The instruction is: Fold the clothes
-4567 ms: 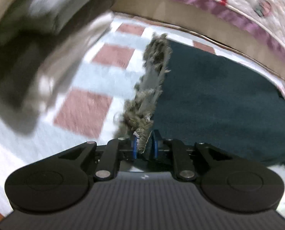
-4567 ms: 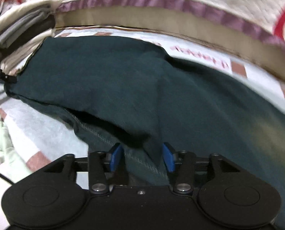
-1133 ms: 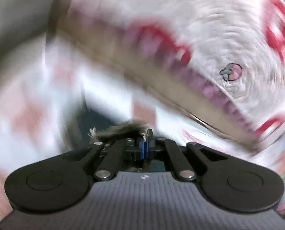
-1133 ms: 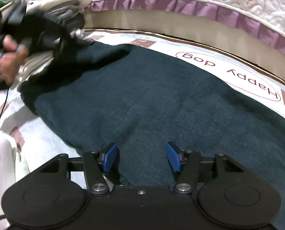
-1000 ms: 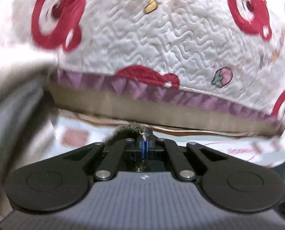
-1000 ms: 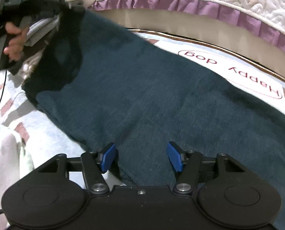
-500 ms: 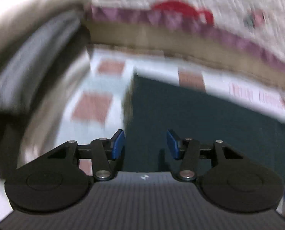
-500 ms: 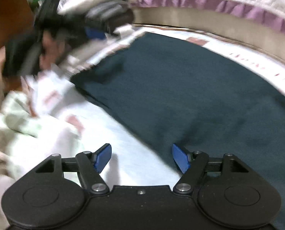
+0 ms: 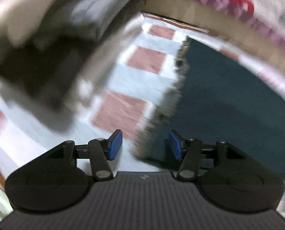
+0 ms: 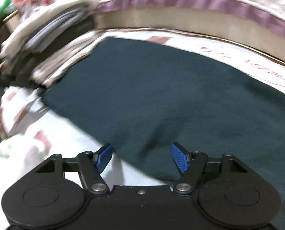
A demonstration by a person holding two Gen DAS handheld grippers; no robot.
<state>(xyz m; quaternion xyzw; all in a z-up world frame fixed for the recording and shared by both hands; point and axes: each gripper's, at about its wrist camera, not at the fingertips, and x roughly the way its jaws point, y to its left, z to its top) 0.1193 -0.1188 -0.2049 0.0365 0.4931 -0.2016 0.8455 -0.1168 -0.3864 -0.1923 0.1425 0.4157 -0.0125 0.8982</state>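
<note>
In the left wrist view, the left tool [image 9: 145, 143] hangs low with its blue pads spread wide and nothing between them. Just ahead of it the frayed, fuzzy edge [image 9: 169, 103] of the dark teal garment [image 9: 228, 99] runs away toward the far side of the bed [image 9: 123, 80], whose cover is pale with pink-red squares. The garment lies flat to the right of that edge. A blurred stack of folded clothes [image 9: 65, 28] in cream, grey and black fills the near-left part of the view, and a quilted cover with a purple band [image 9: 228, 2] rises behind the bed's far edge. In the right wrist view, the right tool [image 10: 142, 158] is likewise wide apart and empty, poised over the near edge of the garment [image 10: 161, 88], which spreads broad and mostly smooth across the bed [image 10: 69, 134], reaching toward the far edge where red lettering [image 10: 257, 65] shows on the cover. The same stack [image 10: 46, 38] sits at the far-left corner, just beside the garment's corner. Judging from both tools being empty over a flat cloth, the step in hand looks like laying the garment out between folds. The next move likely calls for each tool to close on an edge or corner, the left on the frayed edge and the right on the near hem, then lift together and carry one side over the other evenly, without dragging wrinkles into the cloth.
</note>
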